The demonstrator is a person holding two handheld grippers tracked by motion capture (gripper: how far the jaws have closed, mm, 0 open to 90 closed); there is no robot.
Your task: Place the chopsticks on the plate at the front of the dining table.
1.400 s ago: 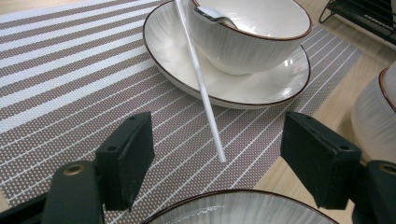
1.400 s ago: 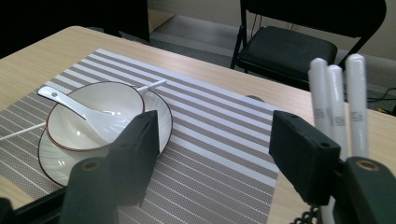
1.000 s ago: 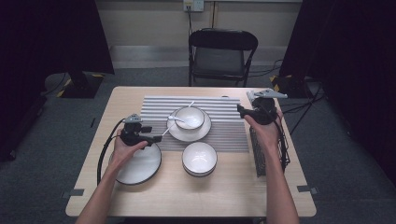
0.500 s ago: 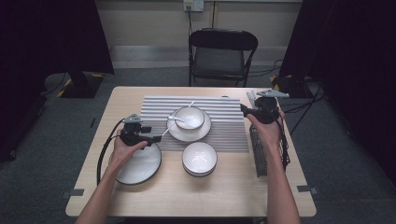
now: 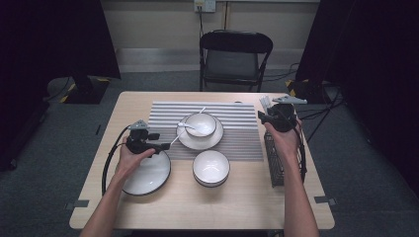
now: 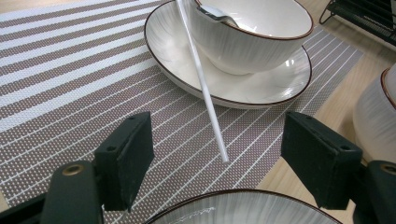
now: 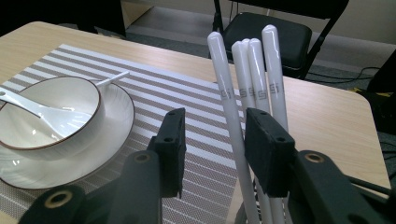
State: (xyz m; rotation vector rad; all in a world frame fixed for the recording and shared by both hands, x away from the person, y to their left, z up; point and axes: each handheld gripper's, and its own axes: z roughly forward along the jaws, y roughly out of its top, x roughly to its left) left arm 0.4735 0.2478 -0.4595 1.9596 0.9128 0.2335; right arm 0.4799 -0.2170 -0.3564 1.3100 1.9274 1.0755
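Right gripper view: right claw (image 7: 212, 144) closing around white chopsticks (image 7: 247, 93) upright in rack (image 5: 274, 158), pads not yet pressing. Left gripper view: left claw (image 6: 217, 168) released, straddling one chopstick (image 6: 205, 93) leaning on plate (image 6: 261, 88).

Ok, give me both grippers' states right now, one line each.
Left gripper: open, a white chopstick lying between the jaws, untouched.
Right gripper: jaws have just been closing around one of the upright white chopsticks; contact cannot be told.

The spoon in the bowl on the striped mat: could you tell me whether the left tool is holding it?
No, the left tool stands open on either side of a white chopstick, while the spoon lies in the bowl.
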